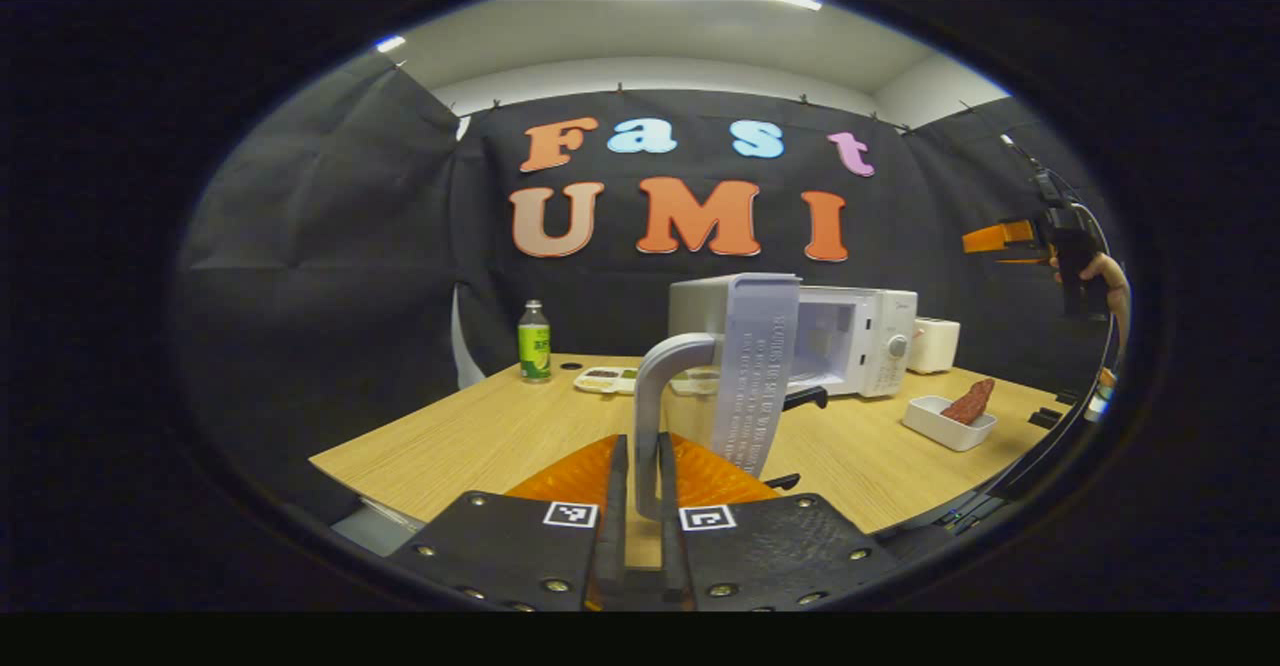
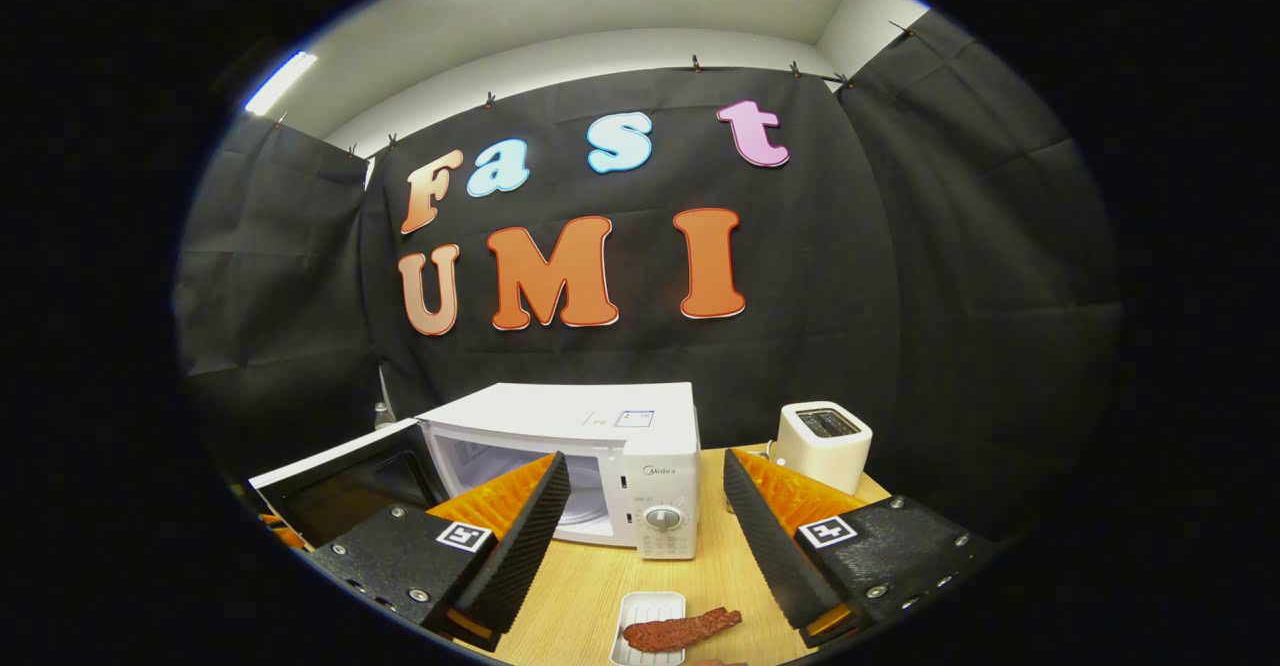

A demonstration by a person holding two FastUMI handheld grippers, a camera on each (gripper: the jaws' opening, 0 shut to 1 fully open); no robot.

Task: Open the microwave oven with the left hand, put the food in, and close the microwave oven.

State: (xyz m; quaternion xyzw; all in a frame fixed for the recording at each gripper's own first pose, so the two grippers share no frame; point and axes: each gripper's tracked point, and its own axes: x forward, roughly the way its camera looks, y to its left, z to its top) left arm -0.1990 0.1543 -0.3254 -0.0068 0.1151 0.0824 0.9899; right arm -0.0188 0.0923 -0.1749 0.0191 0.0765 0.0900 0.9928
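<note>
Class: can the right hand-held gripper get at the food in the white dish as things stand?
Probably yes. The right hand-held gripper is open and hangs just above the food in its dish, with nothing between them.

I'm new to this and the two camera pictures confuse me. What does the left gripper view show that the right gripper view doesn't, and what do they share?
Left gripper view alone: a green-labelled drink bottle, flat compartment trays beside it, and the left tongs shut on the grey curved door handle.

Right gripper view alone: the right tongs open, above the table.

Both: the white microwave oven with its door open, the white toaster, the reddish-brown strip of food on its white rectangular dish, and the light wooden table.
</note>
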